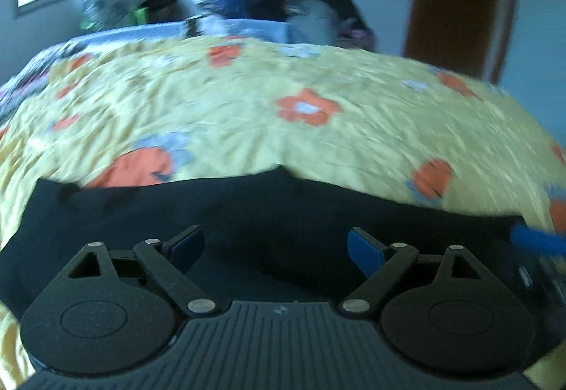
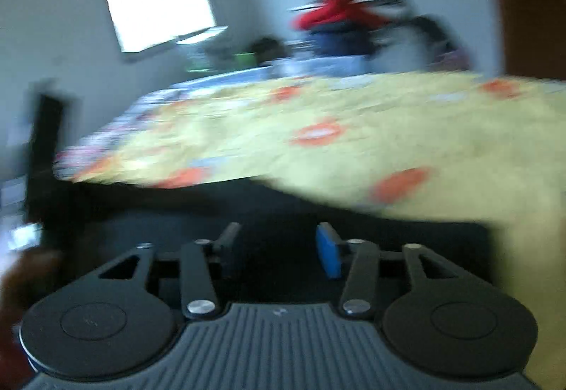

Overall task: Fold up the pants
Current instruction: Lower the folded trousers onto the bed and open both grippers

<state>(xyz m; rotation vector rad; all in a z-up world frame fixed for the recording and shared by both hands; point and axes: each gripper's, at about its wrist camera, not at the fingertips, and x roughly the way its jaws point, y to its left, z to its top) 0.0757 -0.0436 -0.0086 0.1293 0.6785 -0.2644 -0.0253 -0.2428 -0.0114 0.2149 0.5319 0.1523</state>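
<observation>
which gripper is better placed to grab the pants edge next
Left, probably. The left hand-held gripper is open right over the black pants, their edge just ahead. The right hand-held gripper view is heavily blurred.

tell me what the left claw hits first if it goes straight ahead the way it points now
Most likely the dark pants, lying just beyond the open left claw on the floral bedspread. Blur leaves depth uncertain.

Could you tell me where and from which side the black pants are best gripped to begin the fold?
Probably the far edge of the black pants, where it lies flat against the yellow bedspread. Come from the near side with the open left gripper, low over the cloth.
</observation>
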